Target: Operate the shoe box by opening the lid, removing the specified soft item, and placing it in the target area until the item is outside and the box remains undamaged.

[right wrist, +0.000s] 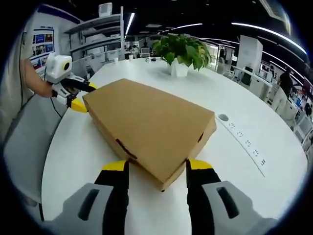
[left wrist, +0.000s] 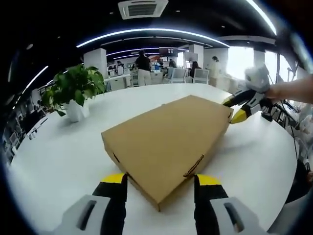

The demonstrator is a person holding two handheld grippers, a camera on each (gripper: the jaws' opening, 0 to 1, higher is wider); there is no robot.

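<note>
A brown cardboard shoe box [left wrist: 166,134] [right wrist: 146,125] lies flat on the round white table [left wrist: 63,152] [right wrist: 88,161] with its lid closed. My left gripper [left wrist: 161,179] is open, and its yellow-tipped jaws straddle one corner of the box. My right gripper [right wrist: 157,165] is open in the same way around the opposite corner. Each gripper shows in the other's view at the box's far corner: the right gripper [left wrist: 234,108] held by a hand, the left gripper [right wrist: 84,97] at the upper left. The box's contents are hidden.
A potted green plant [left wrist: 73,90] [right wrist: 181,51] in a white pot stands on the table beyond the box. A row of sockets [right wrist: 244,139] is set into the tabletop. A grey chair [right wrist: 24,142] stands by the table's edge. People [left wrist: 143,68] and desks are far behind.
</note>
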